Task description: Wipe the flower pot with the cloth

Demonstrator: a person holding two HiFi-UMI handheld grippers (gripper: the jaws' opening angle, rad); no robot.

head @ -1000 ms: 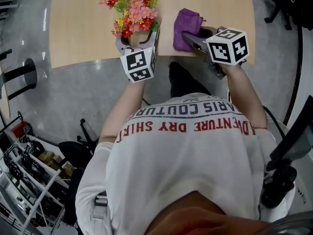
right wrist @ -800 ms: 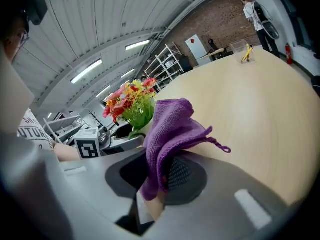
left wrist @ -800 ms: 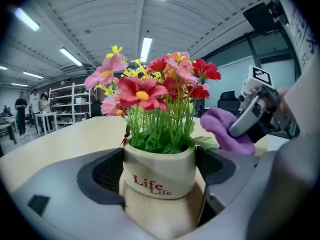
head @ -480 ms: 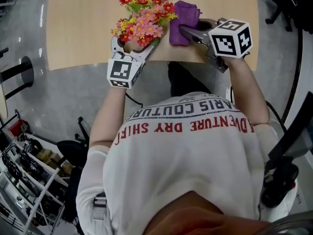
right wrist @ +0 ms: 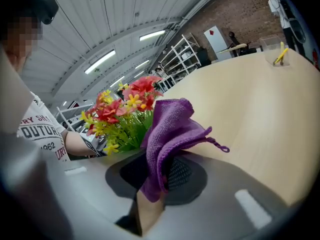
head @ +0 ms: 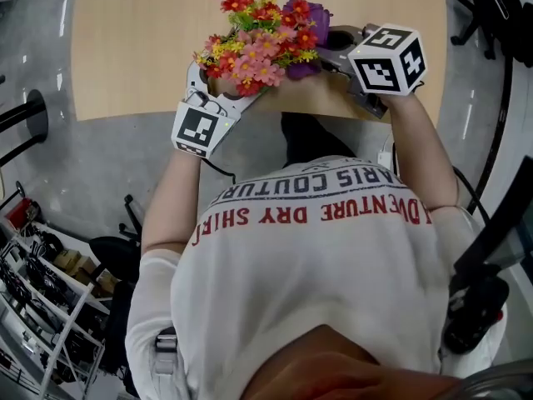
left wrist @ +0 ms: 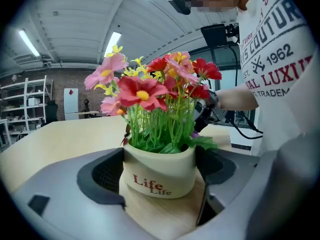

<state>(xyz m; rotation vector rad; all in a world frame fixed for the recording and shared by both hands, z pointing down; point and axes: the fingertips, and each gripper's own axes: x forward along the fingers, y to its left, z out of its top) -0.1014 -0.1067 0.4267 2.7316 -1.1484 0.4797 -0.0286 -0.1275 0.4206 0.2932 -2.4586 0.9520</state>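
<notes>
Standing upright, the cream round flower pot (left wrist: 159,176) is clamped in the left tool (left wrist: 160,166) at the wooden tabletop's (head: 133,48) 6 o'clock edge. The right tool (right wrist: 159,179) pinches the purple cloth (right wrist: 170,134) at the pot's 2 o'clock.

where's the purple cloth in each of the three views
Head view: the purple cloth is at top centre, just right of the flowers, pinched in the right gripper.
Left gripper view: only a purple sliver shows behind the flowers, right of centre.
Right gripper view: centre, draped between the shut jaws.
Shared landmark: the red, pink and yellow flowers in the flower pot.
</notes>
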